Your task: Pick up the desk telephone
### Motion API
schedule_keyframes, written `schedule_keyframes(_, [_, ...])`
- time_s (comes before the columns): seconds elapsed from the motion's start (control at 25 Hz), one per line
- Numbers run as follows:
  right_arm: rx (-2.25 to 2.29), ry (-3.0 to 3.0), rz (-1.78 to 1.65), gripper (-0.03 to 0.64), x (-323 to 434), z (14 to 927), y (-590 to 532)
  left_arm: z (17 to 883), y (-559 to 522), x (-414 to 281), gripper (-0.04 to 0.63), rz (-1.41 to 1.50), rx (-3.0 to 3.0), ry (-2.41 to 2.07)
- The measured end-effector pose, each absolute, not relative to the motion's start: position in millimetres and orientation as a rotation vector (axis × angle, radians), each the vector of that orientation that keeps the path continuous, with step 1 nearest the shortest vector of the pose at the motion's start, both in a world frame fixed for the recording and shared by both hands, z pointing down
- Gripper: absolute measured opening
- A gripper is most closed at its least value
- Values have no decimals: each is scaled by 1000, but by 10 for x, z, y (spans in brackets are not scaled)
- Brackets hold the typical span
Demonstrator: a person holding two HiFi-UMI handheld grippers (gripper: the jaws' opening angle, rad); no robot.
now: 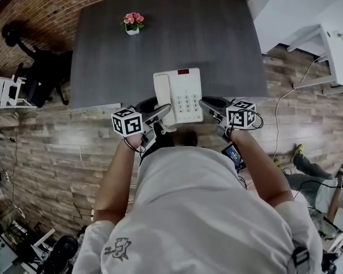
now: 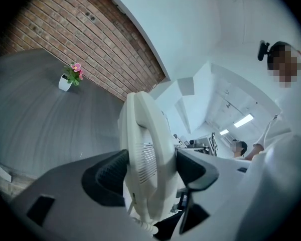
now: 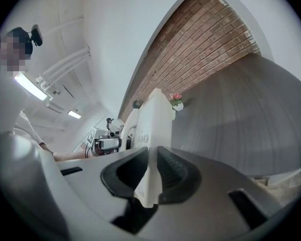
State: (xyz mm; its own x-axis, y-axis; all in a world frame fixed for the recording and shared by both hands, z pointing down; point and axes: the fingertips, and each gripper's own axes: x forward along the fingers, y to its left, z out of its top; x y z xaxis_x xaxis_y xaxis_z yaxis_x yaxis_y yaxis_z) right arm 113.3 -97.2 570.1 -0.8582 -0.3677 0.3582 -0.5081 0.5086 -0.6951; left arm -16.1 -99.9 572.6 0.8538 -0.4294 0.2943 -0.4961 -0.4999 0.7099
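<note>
Ahead of and beneath both grippers: a dark grey table [image 1: 217, 33], backed by a brick wall at its far side. Seems clear of the load, judging by how much bare top shows under and past the jaws in both gripper views.

Held between the two grippers, over the table's near edge: the white desk telephone [image 1: 180, 95], keypad up, handset in its cradle on the left-gripper side. Looks lifted rather than resting, though no view shows the gap beneath it outright.

On the left gripper [image 1: 160, 114]: jaws spread wide and pressed on the handset side of the body, one pad against each face, the ribbed grille of the handset just beside the left pad, coiled cord hanging below.

On the right gripper [image 1: 208, 104]: jaws drawn narrow, pinching the thin right edge of the base, which stands up between the pads.

Far beyond both grippers, near the wall end of the table: a small pot of pink flowers [image 1: 132, 23], well apart from the telephone.

Judged nearly done: grasp made on both sides, telephone apparently off the surface. Left, at most: raising it further and keeping it level, since the narrow right-hand pinch on a thin edge could slip.
</note>
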Motion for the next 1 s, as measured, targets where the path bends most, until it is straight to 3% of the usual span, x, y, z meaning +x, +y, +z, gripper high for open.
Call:
schedule_keyframes(0.64, [755,-2575,1327,61,1101,5686,-925,5685,-967,-195,319,108,2134,-686])
schedule_keyframes(1.0, [815,-2606,1302,61,739,5595,-61,5580,-151,-557,319,115,2188,-663])
